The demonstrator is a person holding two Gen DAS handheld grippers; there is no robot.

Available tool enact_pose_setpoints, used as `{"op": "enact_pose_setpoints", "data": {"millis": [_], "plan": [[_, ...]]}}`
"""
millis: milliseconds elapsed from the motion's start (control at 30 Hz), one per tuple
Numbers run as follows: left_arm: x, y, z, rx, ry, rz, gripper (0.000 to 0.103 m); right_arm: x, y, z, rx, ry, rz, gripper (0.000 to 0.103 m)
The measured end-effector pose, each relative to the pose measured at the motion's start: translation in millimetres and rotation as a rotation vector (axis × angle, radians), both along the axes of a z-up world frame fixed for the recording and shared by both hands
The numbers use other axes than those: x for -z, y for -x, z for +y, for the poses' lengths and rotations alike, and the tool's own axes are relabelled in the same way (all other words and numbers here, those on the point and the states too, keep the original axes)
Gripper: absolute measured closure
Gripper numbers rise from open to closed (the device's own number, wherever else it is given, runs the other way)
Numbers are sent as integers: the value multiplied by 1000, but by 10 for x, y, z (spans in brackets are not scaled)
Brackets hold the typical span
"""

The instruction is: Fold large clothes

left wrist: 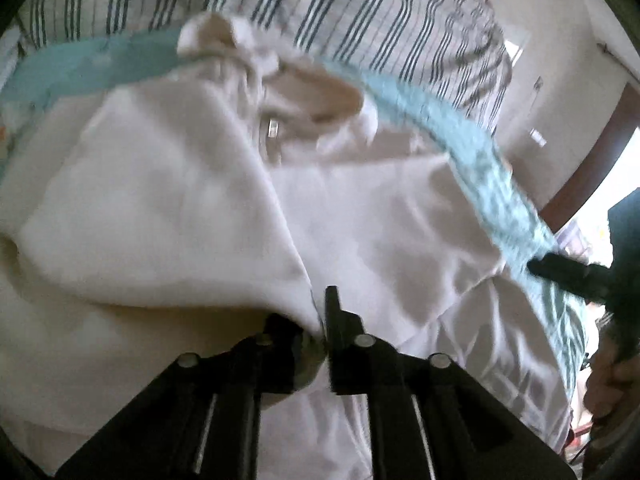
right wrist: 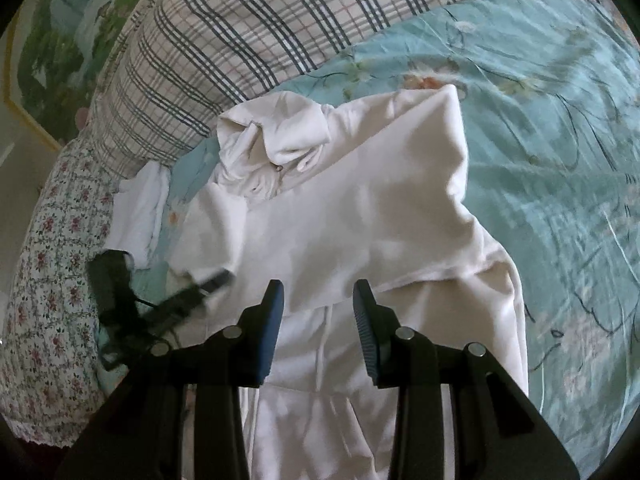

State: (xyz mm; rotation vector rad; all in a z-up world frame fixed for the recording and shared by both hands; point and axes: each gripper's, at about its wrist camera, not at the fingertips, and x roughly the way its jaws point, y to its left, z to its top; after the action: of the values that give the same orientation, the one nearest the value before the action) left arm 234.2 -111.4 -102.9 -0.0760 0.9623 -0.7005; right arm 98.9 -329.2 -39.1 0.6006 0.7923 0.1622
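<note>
Black fingers of the left gripper (left wrist: 324,320) sat nearly pressed together, pinching a folded edge of the white garment (left wrist: 180,200). Over on the right gripper (right wrist: 318,312), the dark blue ribbed pads (right wrist: 366,320) stood spread apart above the garment (right wrist: 360,208), and nothing sat between them.

That garment was big, soft and creamy white. It lay on the teal bedspread (right wrist: 540,140). One wide flap was folded across its middle, and its top end was bunched into a wrinkly lump with a small shiny snap. A thin seam ran down the lower part.

Pale flowers and thin dark twigs were printed on the bedspread. A puffy plaid pillow (right wrist: 224,52) lay beyond the garment's bunched end. Beside that end rested a small white cloth (right wrist: 140,216).
</note>
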Motion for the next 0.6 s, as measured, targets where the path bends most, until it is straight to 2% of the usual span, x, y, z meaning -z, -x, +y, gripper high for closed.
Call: {"op": "enact_pose_setpoints", "data": {"millis": [67,100,200,267,433,500,600], "plan": [[29,90,97,1,-3,7,84,-52,-69,85,-23,12,-12,55],[12,147,150,3,-3,3,76,-97,-126,173,-47,21,-24,52],[-60,351,413,-13,-25,-40,62,-183,-322,462,-131,48,-46,49],[-60,464,671,-33,-37,-51,59,-215,-479,675,-187,66,-52,48],[56,486,1341,-163,-97,-14,60,-260,-998,1515,-366,158,-70,44],[84,460,1616,-233,-79,-6,68,-246,-1145,1867,-425,213,-82,42],[69,404,1934,-364,-89,-22,70,-163,-1337,2339,-492,333,-88,36]]}}
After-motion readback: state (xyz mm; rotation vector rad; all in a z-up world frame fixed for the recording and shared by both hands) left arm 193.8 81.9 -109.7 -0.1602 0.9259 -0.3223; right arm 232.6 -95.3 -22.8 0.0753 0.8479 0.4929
